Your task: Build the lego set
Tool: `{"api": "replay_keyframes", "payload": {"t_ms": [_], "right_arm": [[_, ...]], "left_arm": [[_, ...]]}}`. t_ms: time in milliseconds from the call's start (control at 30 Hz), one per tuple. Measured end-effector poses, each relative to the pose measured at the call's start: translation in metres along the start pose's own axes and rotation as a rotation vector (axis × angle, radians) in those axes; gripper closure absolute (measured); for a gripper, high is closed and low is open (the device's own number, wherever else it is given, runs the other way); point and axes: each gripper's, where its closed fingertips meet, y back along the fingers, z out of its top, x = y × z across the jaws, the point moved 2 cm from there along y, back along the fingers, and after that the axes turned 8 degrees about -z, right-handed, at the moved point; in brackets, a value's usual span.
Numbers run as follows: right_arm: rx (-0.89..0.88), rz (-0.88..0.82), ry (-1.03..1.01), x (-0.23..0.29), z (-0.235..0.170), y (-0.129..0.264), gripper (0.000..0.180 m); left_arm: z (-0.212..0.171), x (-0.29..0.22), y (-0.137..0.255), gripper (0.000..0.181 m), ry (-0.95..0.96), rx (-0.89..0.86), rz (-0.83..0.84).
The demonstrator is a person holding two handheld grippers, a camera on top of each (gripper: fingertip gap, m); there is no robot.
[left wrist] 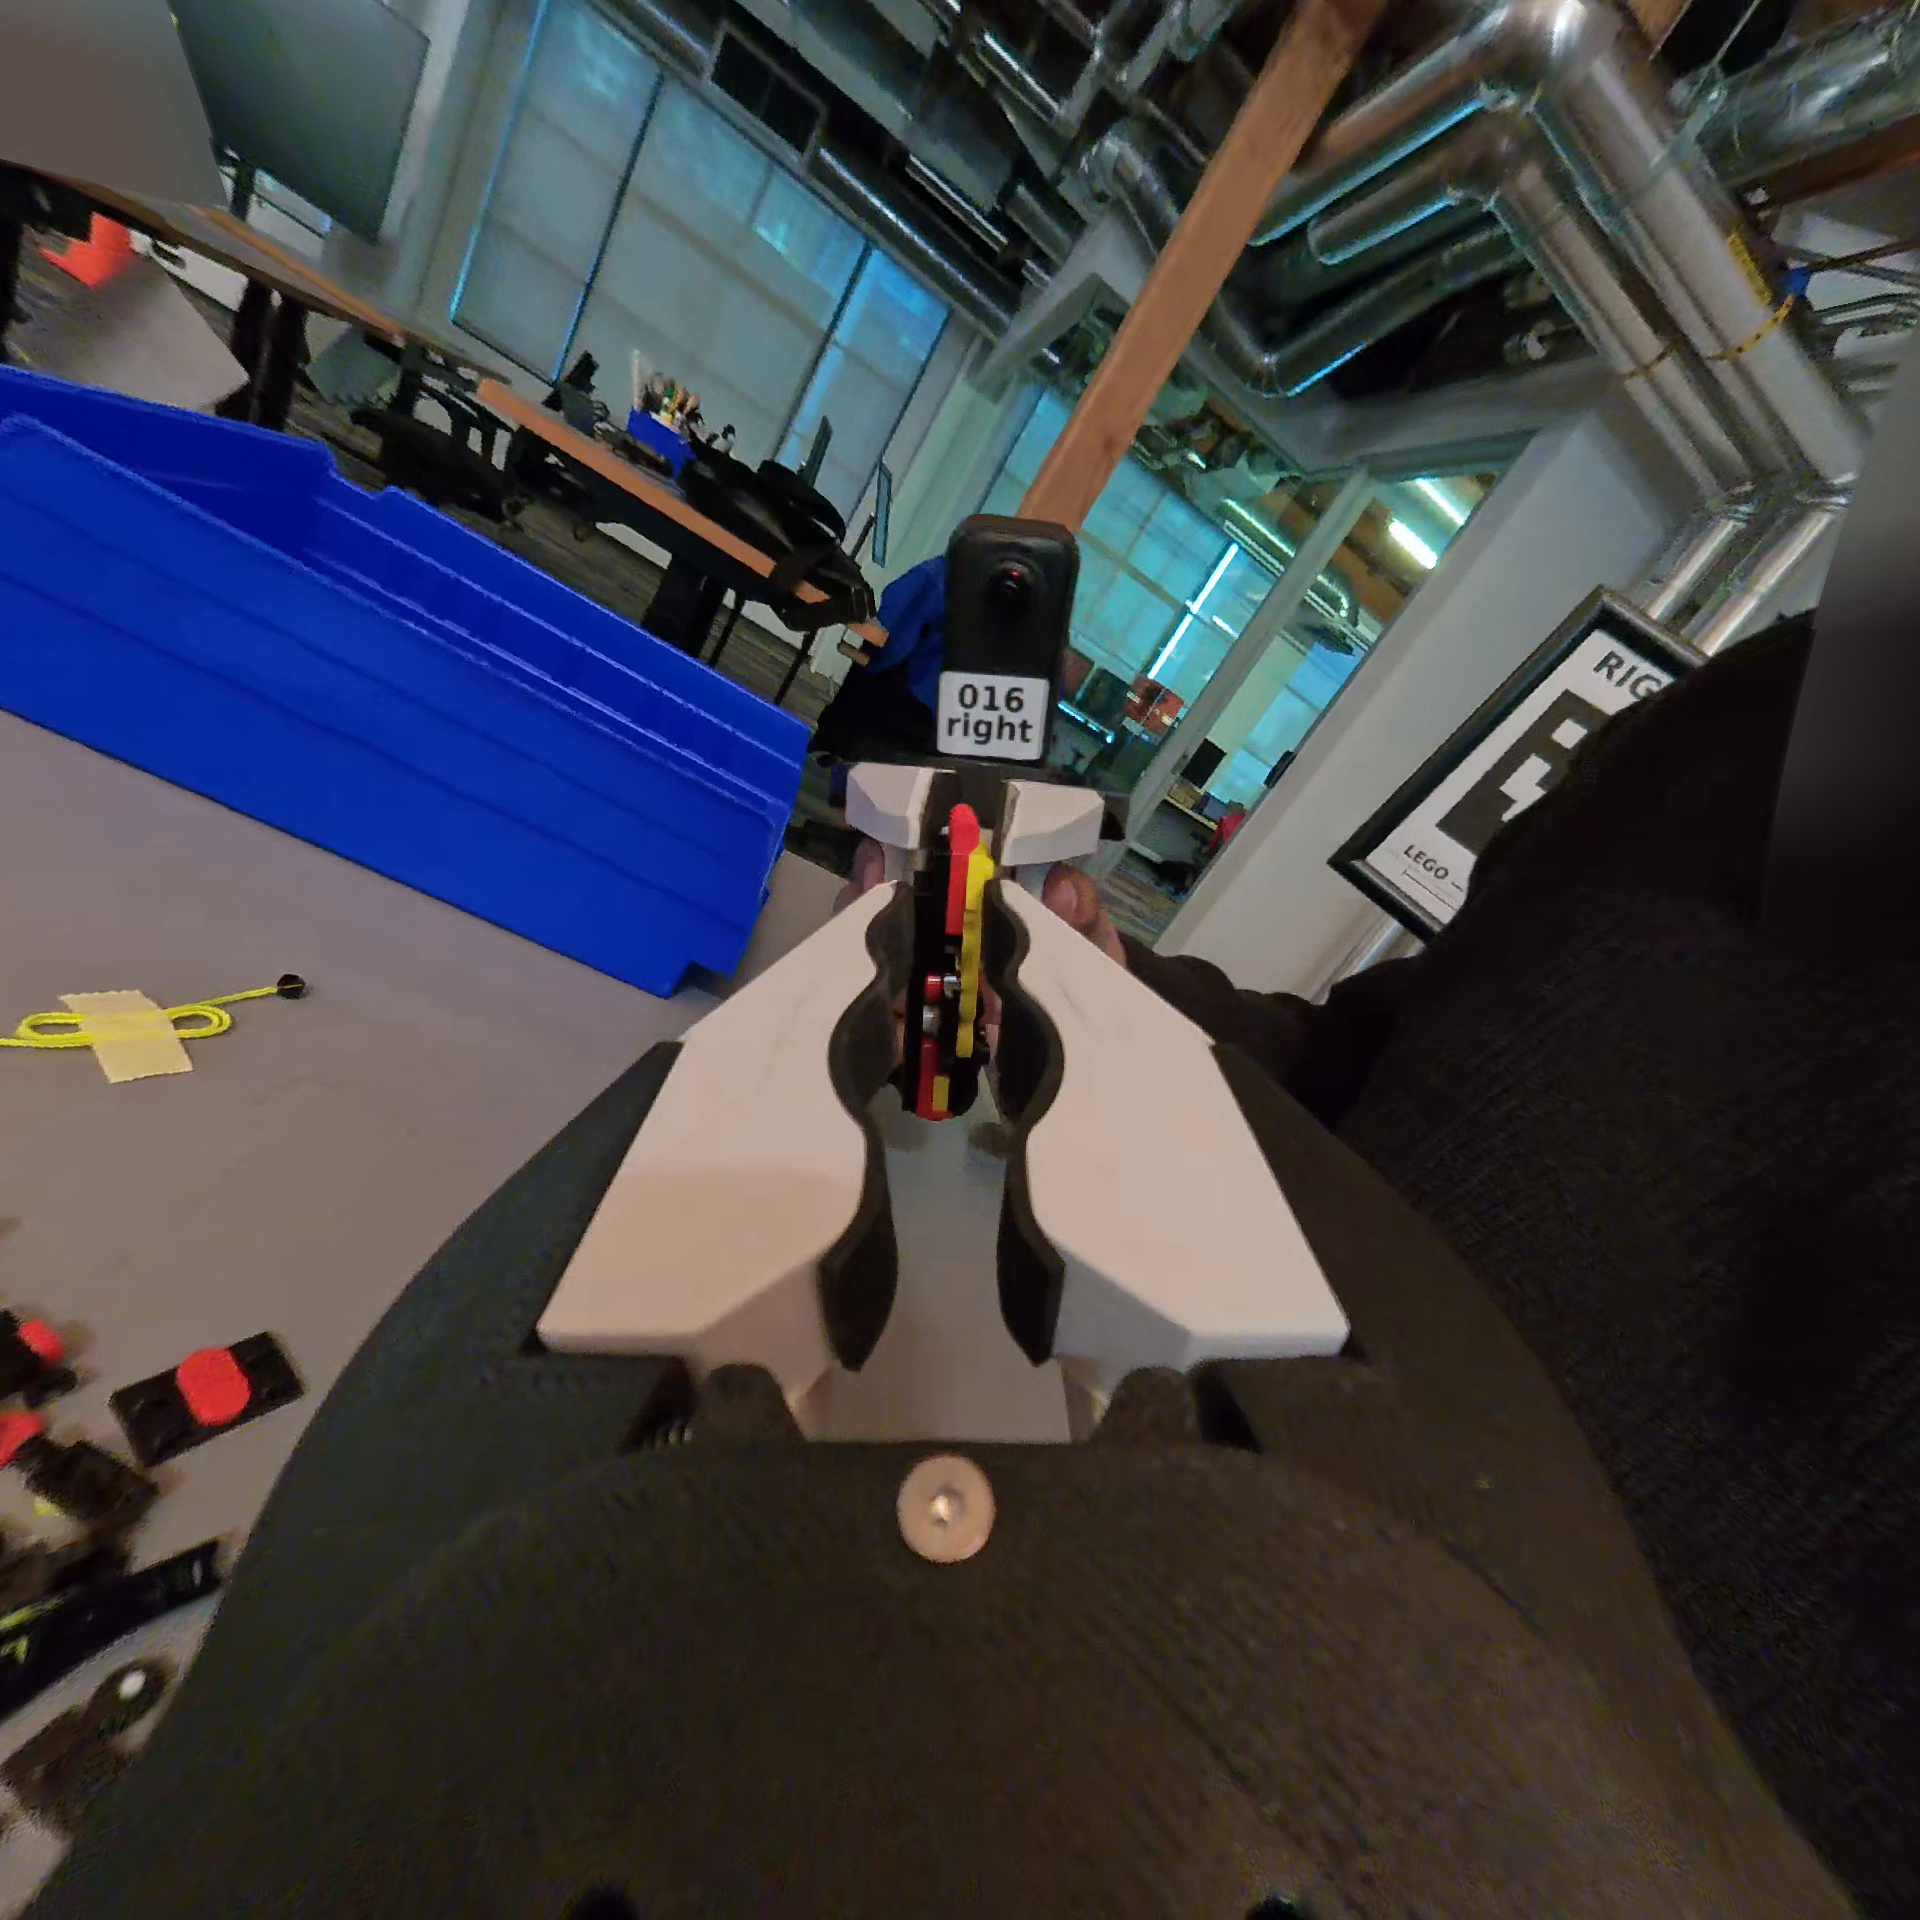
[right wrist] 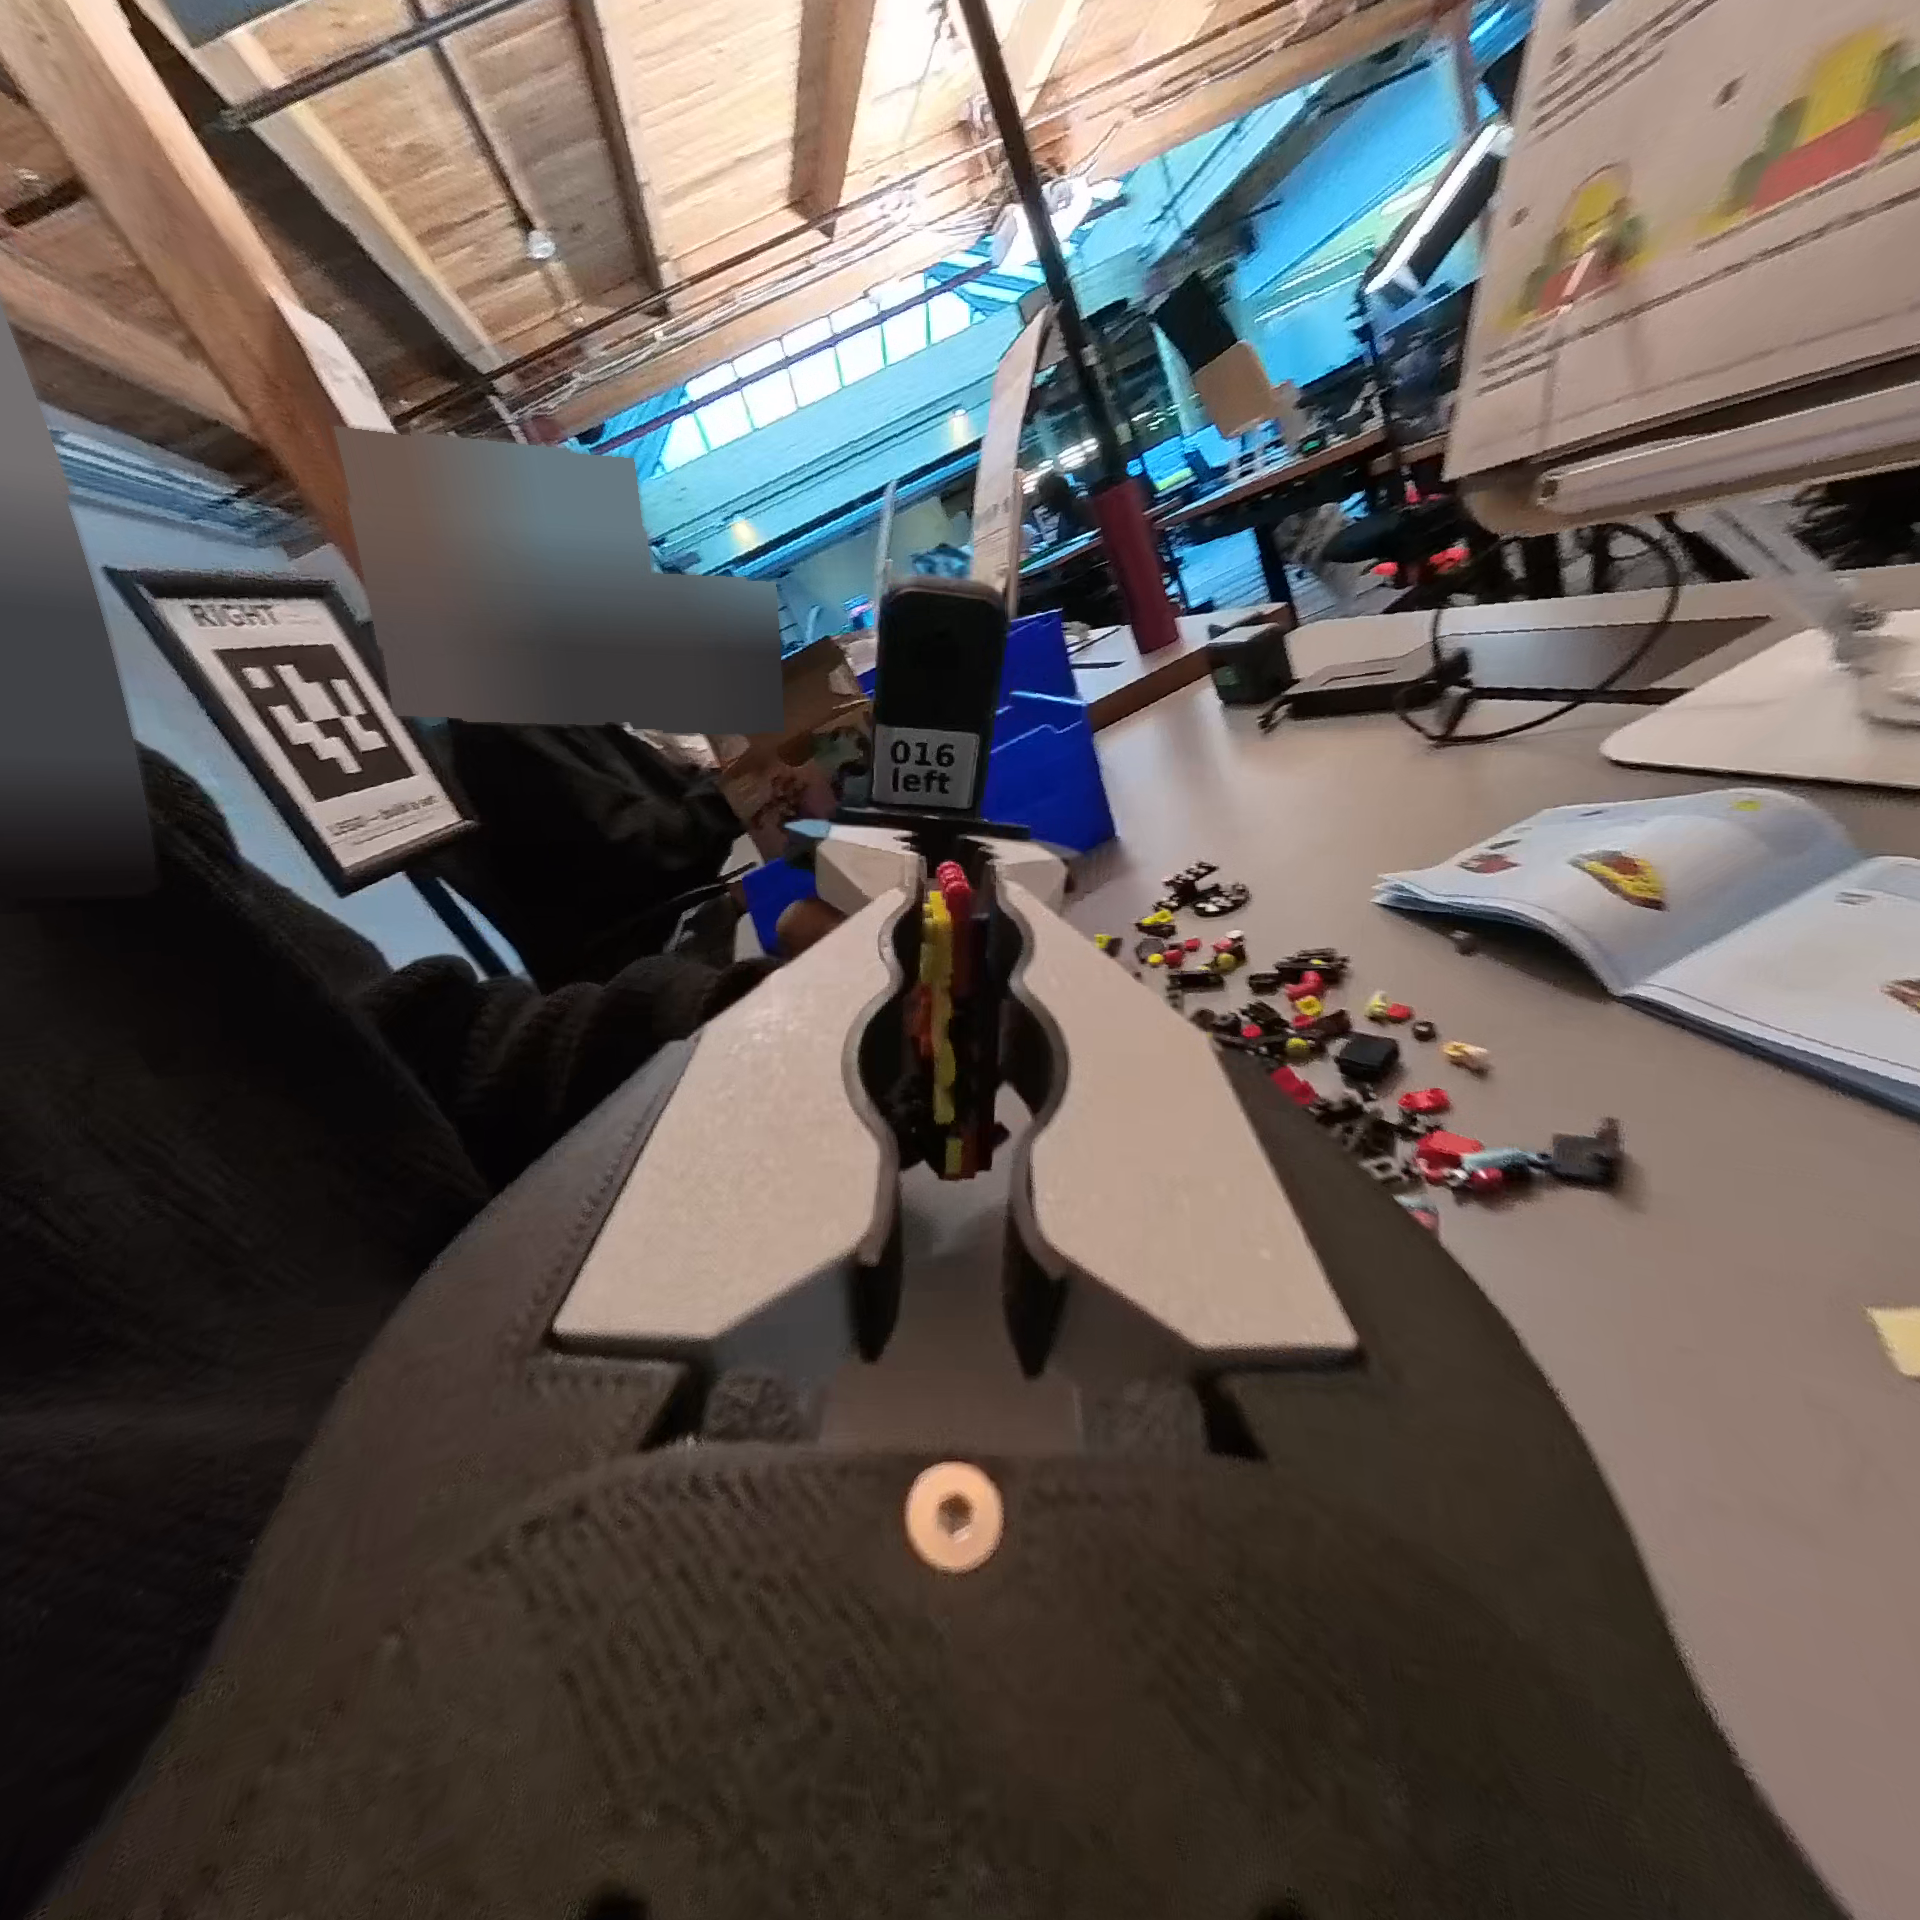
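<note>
A flat lego assembly [left wrist: 948, 997] of black, red and yellow pieces is held edge-on in the air between both grippers, above the grey table [left wrist: 416, 1091]. My left gripper [left wrist: 948, 906] is shut on its near end. My right gripper [left wrist: 966, 823] faces it from the far side and clamps the other end. In the right wrist view my right gripper [right wrist: 954, 906] is shut on the same assembly [right wrist: 948, 1039], with the left gripper [right wrist: 943, 868] opposite. Loose lego pieces [right wrist: 1340, 1039] lie scattered on the table to the right; some also show in the left wrist view [left wrist: 208, 1387].
A blue bin [left wrist: 364, 665] stands at the table's far left. An open instruction booklet [right wrist: 1714, 935] lies at the right, below a monitor [right wrist: 1714, 208] on a stand. A framed marker sign [right wrist: 301, 717] stands behind. A taped yellow cord [left wrist: 125, 1029] lies on the table. A person's dark sleeve [right wrist: 208, 1143] is close by. Left and right tips are no more than a few centimetres apart. The monitor [right wrist: 1714, 208] is about 40 cm from both grippers' fingertips.
</note>
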Motion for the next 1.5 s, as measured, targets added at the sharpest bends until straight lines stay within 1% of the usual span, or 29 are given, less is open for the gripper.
{"api": "replay_keyframes", "payload": {"t_ms": [333, 367, 433, 567, 767, 1000, 1067, 1167, 1367, 1500], "right_arm": [[0.015, 0.122, 0.032, 0.01, -0.004, -0.041, 0.169], [0.016, 0.131, 0.034, 0.011, -0.004, -0.043, 0.168], [0.016, 0.142, 0.027, 0.012, -0.004, -0.048, 0.158], [0.025, 0.141, 0.021, 0.009, -0.005, -0.054, 0.155], [0.03, 0.138, 0.018, 0.009, -0.006, -0.052, 0.154], [0.012, 0.038, 0.044, 0.002, -0.005, -0.026, 0.155], [-0.006, 0.007, 0.042, 0.001, -0.003, -0.015, 0.156], [-0.029, -0.017, 0.051, 0.002, 0.0, 0.004, 0.169], [-0.074, -0.11, 0.055, 0.004, 0.004, 0.039, 0.17], [-0.094, -0.163, 0.067, 0.005, 0.006, 0.056, 0.17]], "left_arm": [[0.009, -0.013, 0.039, 0.172, -0.056, -0.081, 0.111], [0.009, -0.014, 0.042, 0.172, -0.061, -0.084, 0.121], [0.008, -0.015, 0.046, 0.173, -0.069, -0.084, 0.147], [0.007, -0.014, 0.051, 0.172, -0.078, -0.071, 0.189], [0.006, -0.014, 0.049, 0.172, -0.075, -0.066, 0.182], [0.011, -0.006, 0.032, 0.172, -0.056, -0.052, 0.107], [0.009, -0.003, 0.021, 0.172, -0.044, -0.028, 0.068], [0.003, -0.004, -0.001, 0.172, -0.013, 0.021, -0.025], [-0.004, -0.003, -0.036, 0.172, -0.001, 0.089, -0.139], [-0.008, -0.003, -0.054, 0.172, 0.028, 0.116, -0.211]]}}
